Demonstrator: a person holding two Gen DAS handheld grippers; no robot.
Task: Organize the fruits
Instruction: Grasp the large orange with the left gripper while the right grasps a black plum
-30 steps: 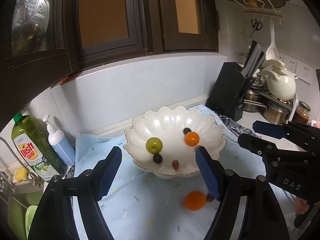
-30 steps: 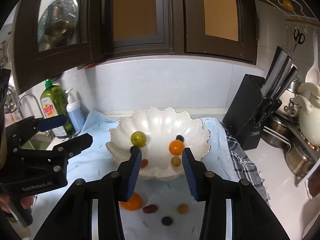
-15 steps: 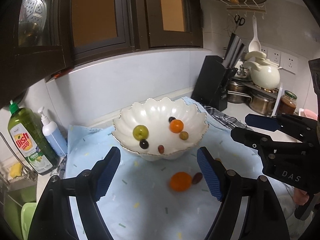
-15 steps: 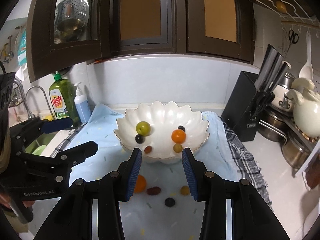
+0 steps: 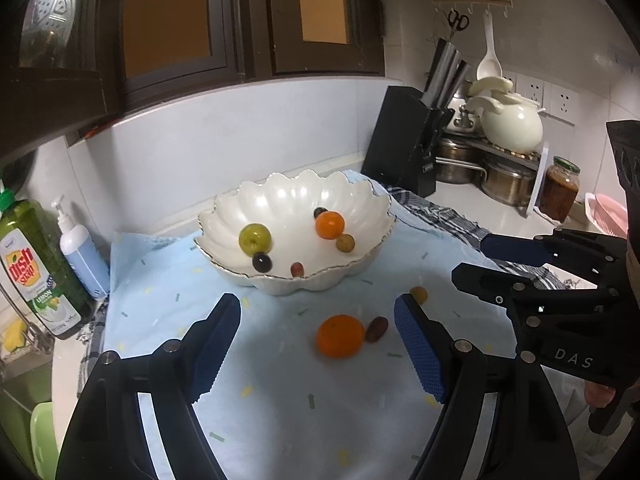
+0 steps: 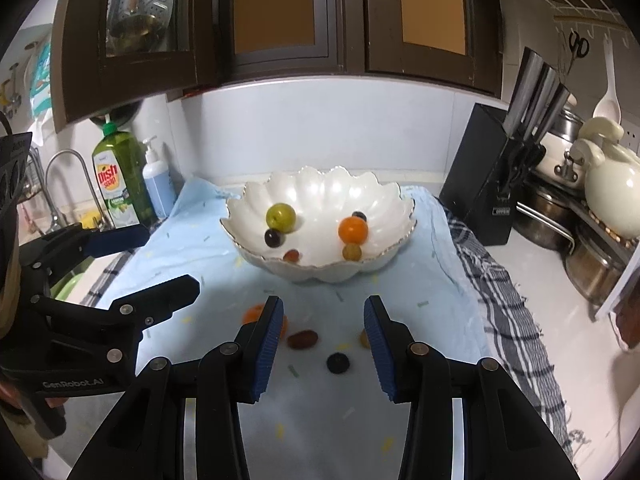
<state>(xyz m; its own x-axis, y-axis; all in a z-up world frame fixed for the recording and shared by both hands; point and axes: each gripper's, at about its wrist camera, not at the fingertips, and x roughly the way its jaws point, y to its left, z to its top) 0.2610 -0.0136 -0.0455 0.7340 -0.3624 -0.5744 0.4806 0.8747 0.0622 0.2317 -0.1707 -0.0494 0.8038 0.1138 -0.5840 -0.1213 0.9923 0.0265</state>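
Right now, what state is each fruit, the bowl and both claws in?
Left claw: open, empty.
Right claw: open, empty.
Bowl: upright, holding six fruits.
Large orange: loose on the blue cloth.
Red grape: on the cloth.
Dark grape: on the cloth.
Yellow grape: on the cloth.

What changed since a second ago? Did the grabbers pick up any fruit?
No fruit was picked up. Both grippers pulled back from the white bowl, so the cloth and its loose fruit show more. The left gripper stands open above the orange; the right gripper is open and empty. The fruit stayed put, in the bowl and on the cloth.
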